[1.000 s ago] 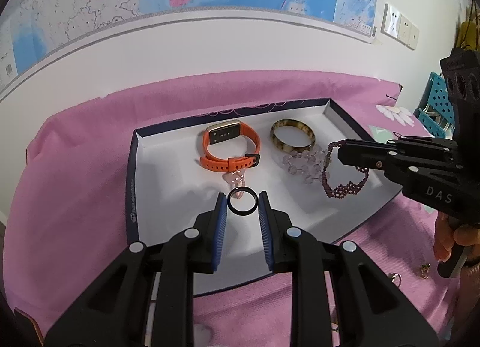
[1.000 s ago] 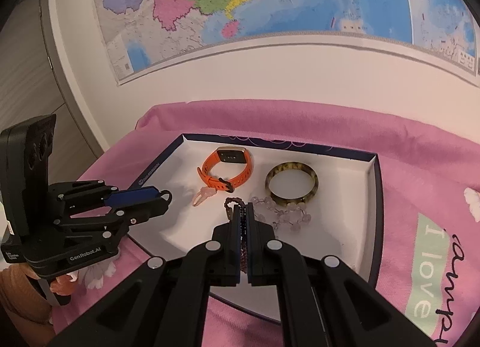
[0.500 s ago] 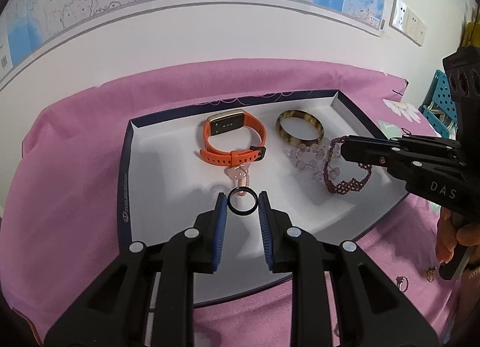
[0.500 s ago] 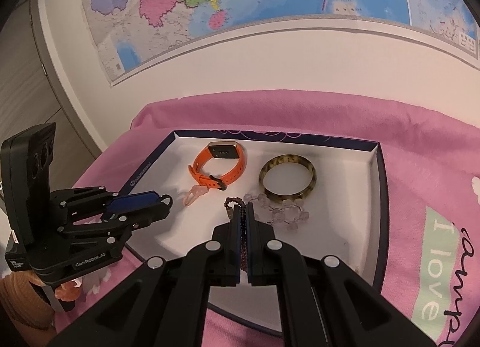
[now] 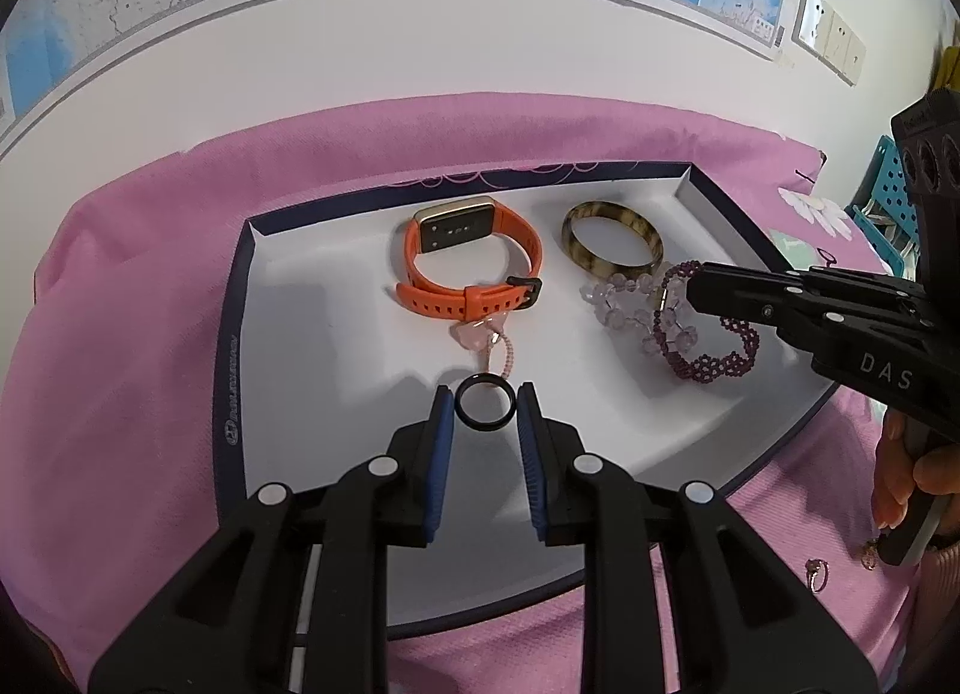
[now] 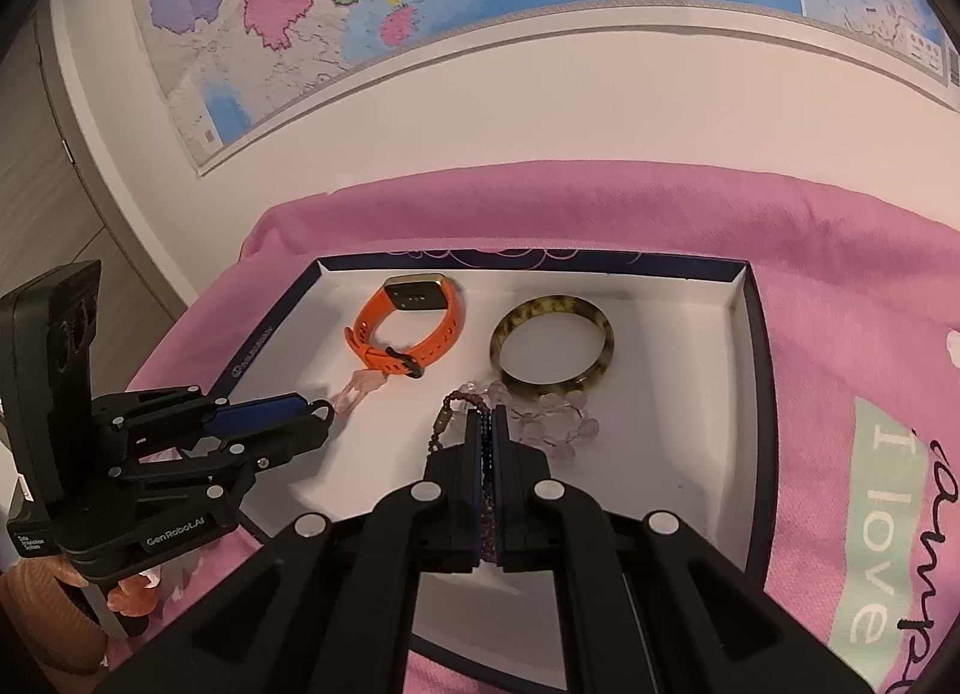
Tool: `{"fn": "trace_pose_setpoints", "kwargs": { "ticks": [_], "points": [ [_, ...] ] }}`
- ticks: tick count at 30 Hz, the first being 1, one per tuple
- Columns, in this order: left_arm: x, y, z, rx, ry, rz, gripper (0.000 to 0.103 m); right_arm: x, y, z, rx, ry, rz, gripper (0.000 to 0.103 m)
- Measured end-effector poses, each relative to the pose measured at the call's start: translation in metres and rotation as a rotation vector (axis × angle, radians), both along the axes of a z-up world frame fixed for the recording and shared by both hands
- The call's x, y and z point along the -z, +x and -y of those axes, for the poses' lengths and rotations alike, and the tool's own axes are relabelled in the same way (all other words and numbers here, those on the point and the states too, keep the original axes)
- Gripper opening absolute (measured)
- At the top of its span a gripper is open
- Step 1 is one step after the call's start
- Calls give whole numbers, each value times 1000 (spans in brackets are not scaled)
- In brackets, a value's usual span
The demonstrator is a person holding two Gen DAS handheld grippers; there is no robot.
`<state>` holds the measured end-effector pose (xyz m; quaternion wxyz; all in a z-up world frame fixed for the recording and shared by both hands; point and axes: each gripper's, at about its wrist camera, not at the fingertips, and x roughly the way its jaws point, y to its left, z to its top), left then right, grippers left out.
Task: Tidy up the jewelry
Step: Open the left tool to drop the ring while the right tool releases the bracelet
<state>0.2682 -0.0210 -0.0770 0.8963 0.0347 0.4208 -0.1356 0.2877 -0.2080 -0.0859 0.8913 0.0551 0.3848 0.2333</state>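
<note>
Both loads have come lower over the white tray [image 5: 288, 298]. Our left hand-held gripper [image 5: 485, 403] pinches the black ring [image 5: 485, 394]; right hand-held gripper [image 6: 487, 424] clamps the purple beaded bracelet [image 5: 714, 361]. Placement looks imminent.

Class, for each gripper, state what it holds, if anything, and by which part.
The left gripper holds a black ring across its outer edge. The right gripper is shut on a purple beaded bracelet, pinching one stretch of its band.
</note>
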Motion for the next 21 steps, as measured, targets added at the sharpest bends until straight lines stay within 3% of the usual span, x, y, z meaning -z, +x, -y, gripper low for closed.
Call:
{"fn": "trace_pose_setpoints", "kwargs": {
  "ticks": [5, 7, 18, 21],
  "points": [
    [3, 0, -2, -7, 0, -5, 23, 4, 5, 0, 20, -9, -13, 9],
    [1, -2, -1, -8, 9, 12, 31, 4, 3, 1, 25, -13, -9, 12],
    [-22, -25, -4, -14, 18, 97, 51, -16, -23, 7, 21, -16, 58, 37],
    [-30, -38, -7, -6, 25, 126, 57, -25, -39, 10, 7, -14, 79, 50]
  ]
}}
